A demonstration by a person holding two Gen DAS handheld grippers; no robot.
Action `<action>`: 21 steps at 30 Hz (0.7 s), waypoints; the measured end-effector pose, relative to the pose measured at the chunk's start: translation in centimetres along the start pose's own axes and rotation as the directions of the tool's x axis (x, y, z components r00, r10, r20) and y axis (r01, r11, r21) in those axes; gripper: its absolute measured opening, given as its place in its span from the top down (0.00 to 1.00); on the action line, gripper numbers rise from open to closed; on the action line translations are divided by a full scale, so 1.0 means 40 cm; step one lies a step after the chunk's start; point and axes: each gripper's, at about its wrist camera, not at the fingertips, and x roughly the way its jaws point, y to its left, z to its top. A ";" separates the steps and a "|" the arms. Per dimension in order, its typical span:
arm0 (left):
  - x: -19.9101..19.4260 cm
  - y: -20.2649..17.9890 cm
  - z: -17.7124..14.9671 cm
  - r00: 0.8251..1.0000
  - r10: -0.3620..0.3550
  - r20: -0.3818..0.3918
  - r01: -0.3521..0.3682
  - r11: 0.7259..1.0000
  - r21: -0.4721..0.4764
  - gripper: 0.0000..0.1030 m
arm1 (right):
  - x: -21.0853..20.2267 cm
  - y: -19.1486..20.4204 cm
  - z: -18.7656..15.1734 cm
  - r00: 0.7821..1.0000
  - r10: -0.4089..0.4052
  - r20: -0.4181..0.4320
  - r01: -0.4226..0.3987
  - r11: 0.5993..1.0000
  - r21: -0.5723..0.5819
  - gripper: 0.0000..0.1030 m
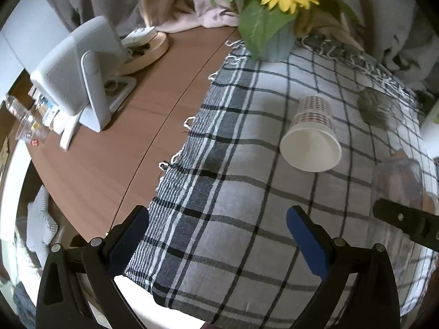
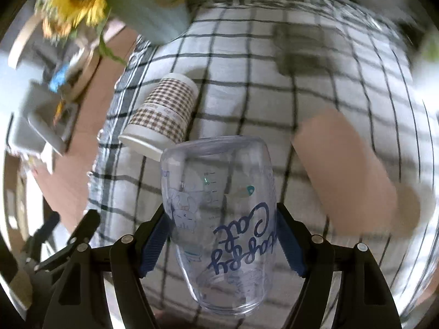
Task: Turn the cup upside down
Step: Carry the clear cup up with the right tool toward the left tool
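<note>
Clear cup (image 2: 219, 219) with blue "Cafe" script clamped in right gripper (image 2: 222, 242); left gripper (image 1: 216, 235) spread, holding nothing.

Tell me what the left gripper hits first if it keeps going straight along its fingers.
Probably just the checked cloth: the left gripper, open and empty, points down over it. The paper cup on its side lies ahead but off to the right, so it would likely be missed; depth is uncertain.
</note>
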 end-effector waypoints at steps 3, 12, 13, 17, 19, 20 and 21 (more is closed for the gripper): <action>-0.011 -0.005 -0.011 1.000 -0.019 0.001 0.019 0.999 0.031 0.01 | -0.005 -0.036 -0.069 0.999 0.038 0.025 -0.041 0.993 0.115 0.29; 0.008 -0.023 -0.054 0.998 -0.031 -0.051 0.037 0.993 0.114 0.01 | 0.070 -0.073 -0.163 1.000 0.021 -0.013 -0.016 0.958 0.287 0.29; 0.011 -0.024 -0.059 0.998 -0.029 -0.058 0.035 0.992 0.119 0.01 | 0.082 -0.073 -0.166 0.999 0.023 -0.026 -0.014 0.955 0.296 0.29; 0.025 -0.021 -0.072 0.996 -0.024 -0.088 0.035 0.992 0.124 0.01 | 0.105 -0.069 -0.164 0.999 0.028 -0.046 -0.013 0.953 0.302 0.29; 0.028 -0.021 -0.076 0.996 -0.017 -0.091 0.028 0.992 0.124 0.01 | 0.122 -0.066 -0.164 0.998 0.020 -0.057 -0.002 0.951 0.309 0.28; 0.029 -0.022 -0.079 0.996 -0.013 -0.093 0.024 0.992 0.124 0.01 | 0.120 -0.064 -0.165 0.999 0.016 -0.049 0.000 0.952 0.308 0.28; 0.030 -0.023 -0.081 0.995 -0.012 -0.098 0.025 0.992 0.128 0.01 | 0.119 -0.058 -0.161 0.999 0.014 -0.051 0.002 0.953 0.302 0.28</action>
